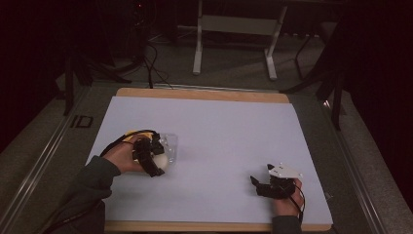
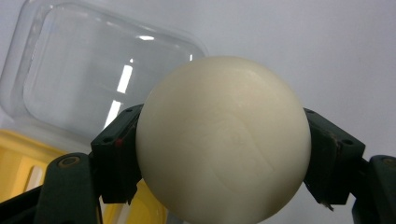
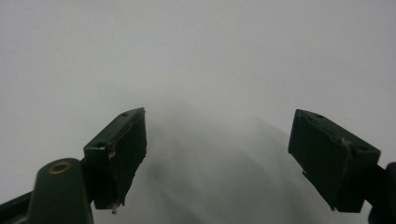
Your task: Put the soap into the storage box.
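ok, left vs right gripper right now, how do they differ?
The left gripper is shut on a cream ball; the right gripper is open with nothing between its fingers. The left sits by a clear plastic container; the right is over bare white table. Both are hand-held, with black fingers.

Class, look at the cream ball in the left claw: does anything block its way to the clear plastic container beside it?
Nothing visible does. The left claw grips the ball, and the clear container lies open just beyond it, with only bare white sheet around.
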{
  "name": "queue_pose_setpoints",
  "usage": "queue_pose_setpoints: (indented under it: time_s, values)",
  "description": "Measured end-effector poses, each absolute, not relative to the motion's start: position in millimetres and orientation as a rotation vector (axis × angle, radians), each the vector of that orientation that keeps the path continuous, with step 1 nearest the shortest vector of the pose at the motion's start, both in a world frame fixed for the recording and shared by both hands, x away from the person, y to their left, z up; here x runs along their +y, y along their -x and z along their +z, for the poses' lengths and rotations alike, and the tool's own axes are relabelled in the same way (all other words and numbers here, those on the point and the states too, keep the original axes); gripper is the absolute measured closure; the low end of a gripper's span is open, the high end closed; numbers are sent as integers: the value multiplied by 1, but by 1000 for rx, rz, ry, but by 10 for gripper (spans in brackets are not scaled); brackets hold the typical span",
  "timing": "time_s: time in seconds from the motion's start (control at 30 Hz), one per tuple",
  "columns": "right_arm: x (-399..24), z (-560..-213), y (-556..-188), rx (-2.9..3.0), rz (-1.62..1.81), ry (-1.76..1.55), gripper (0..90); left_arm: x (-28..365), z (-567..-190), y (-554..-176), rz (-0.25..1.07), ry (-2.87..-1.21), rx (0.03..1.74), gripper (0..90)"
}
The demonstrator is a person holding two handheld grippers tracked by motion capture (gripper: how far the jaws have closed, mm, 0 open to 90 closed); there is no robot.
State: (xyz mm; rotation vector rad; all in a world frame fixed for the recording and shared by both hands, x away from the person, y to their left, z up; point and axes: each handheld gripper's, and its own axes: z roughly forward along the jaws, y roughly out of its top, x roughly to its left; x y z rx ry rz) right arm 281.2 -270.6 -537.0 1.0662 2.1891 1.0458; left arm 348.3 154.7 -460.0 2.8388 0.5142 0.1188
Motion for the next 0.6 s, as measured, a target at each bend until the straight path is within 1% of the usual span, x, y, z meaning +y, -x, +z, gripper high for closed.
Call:
queue_pose_setpoints:
  time_s: [0.27,0.6]
  values:
    - [-270,-537,-281,2192,1044,-1066,195,155,-466,-352,164,-2852,563,252]
    - [-270,-537,-282,2196,1037,-1066,195,161,-465,-358,183,-2821,703,252]
